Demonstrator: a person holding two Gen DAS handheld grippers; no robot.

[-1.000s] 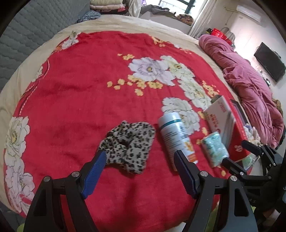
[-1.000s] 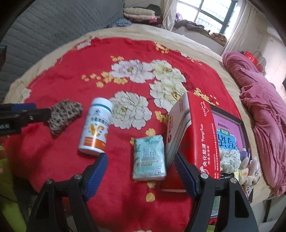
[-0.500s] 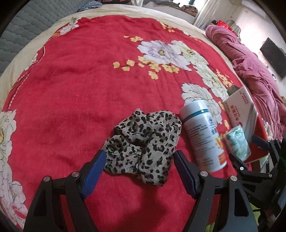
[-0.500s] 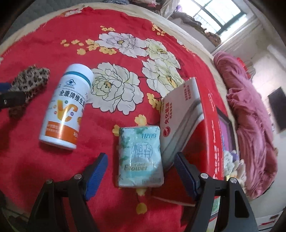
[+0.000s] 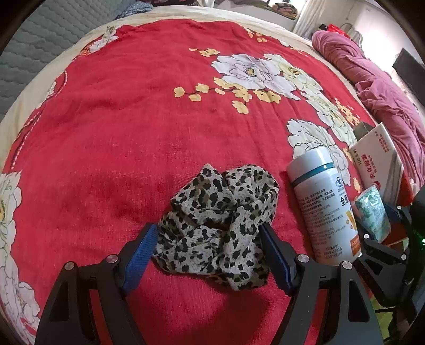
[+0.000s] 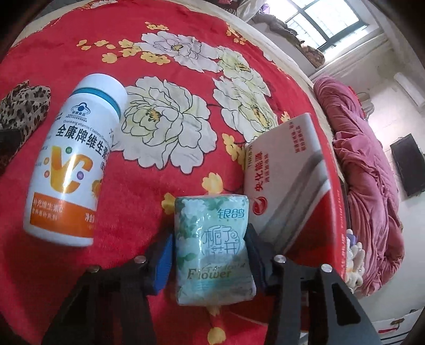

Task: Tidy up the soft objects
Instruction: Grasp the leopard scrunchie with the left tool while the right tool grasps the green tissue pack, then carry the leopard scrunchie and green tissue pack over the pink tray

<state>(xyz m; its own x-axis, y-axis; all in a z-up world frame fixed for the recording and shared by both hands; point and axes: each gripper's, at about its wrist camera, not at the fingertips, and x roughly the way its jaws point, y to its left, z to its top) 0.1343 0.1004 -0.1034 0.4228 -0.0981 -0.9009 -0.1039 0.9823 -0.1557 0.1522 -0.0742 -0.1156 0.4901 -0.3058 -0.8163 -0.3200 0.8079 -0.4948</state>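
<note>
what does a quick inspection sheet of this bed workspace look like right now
surface: red floral blanket on a bed
job's things: leopard scrunchie between the left fingers; tissue pack between the right fingers
clutter: vitamin bottle lying on its side; red-and-white box, tilted
grippers: left gripper open around the scrunchie; right gripper closed in on the pack, grip unclear
cables: nothing seen
surroundings: pink quilt, window, dark screen
</note>
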